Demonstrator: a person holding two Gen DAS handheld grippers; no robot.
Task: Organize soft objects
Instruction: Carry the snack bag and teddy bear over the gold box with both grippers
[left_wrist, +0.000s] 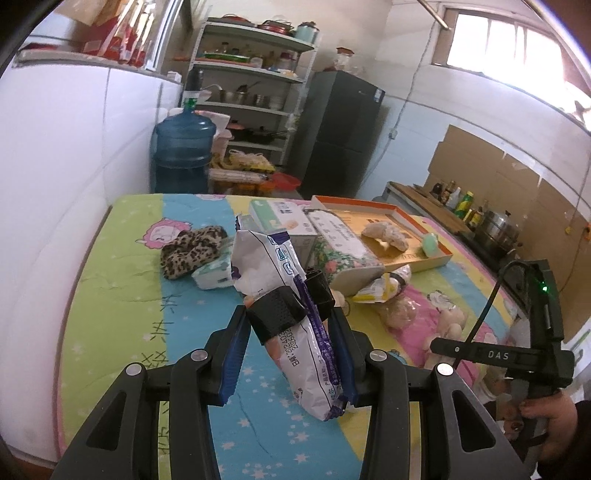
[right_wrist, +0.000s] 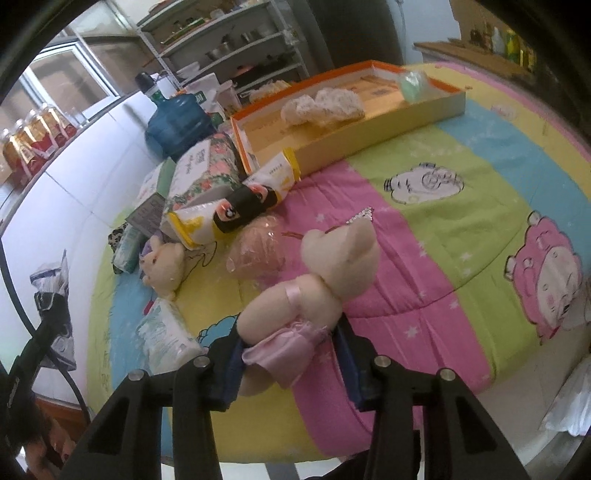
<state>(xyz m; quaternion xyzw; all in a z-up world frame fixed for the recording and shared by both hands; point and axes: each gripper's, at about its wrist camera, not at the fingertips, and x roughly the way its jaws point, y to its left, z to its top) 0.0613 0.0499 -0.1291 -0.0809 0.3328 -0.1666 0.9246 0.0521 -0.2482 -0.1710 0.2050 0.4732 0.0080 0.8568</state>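
So the tray (right_wrist: 373, 144) sits far on the quilt-covered bench (right_wrist: 461, 229), bread-like lump (right_wrist: 321, 107) inside it. Tissue packs (right_wrist: 207, 173) left of it, plush bear (right_wrist: 317, 291) nearest, smaller bear (right_wrist: 164, 264) further left.

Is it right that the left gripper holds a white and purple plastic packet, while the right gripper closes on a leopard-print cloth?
Not quite. The right gripper has a cream plush doll in a pink skirt between its fingers, as the right wrist view shows. The leopard-print cloth lies untouched on the quilt. The left gripper does hold the white and purple packet.
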